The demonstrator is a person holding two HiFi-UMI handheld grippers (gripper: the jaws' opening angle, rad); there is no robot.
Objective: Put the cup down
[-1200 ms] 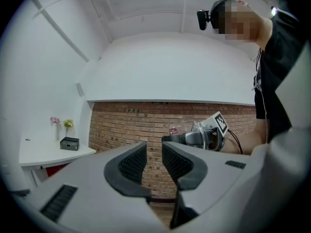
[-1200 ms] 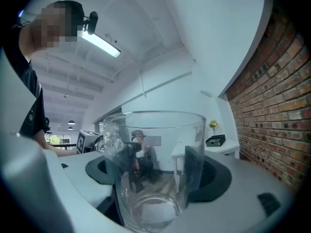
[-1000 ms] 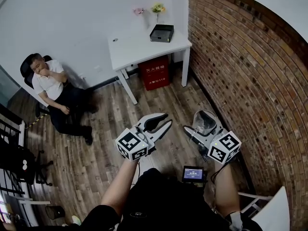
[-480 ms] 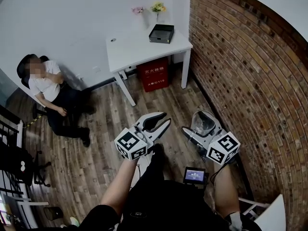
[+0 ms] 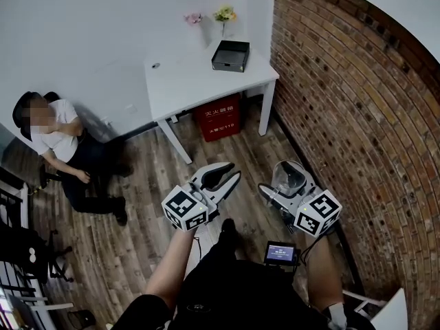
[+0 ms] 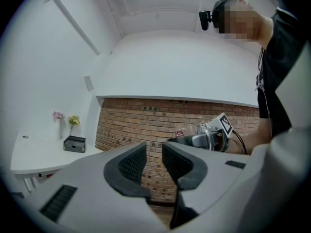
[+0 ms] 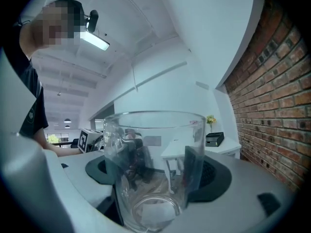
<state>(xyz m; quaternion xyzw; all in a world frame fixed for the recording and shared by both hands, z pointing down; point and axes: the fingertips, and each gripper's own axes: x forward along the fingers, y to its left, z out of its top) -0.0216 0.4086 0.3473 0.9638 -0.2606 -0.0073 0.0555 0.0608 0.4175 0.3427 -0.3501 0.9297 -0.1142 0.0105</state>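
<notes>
While tight in the right gripper [image 7: 156, 176], clear cylindrical glass cup [image 7: 154, 149].

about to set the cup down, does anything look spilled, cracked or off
Nothing stands out. The glass cup sits empty and uncracked between the right gripper's jaws, above the wooden floor; the white table stands ahead, apart.

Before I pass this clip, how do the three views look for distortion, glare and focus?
Head view: strong fisheye, so the brick wall bows; the light is even and detail is sharp. Left gripper view: dark round vignette, and the left gripper looms large at the bottom. Right gripper view: the ceiling light blows out, and the glass cup warps what shows through it.
</notes>
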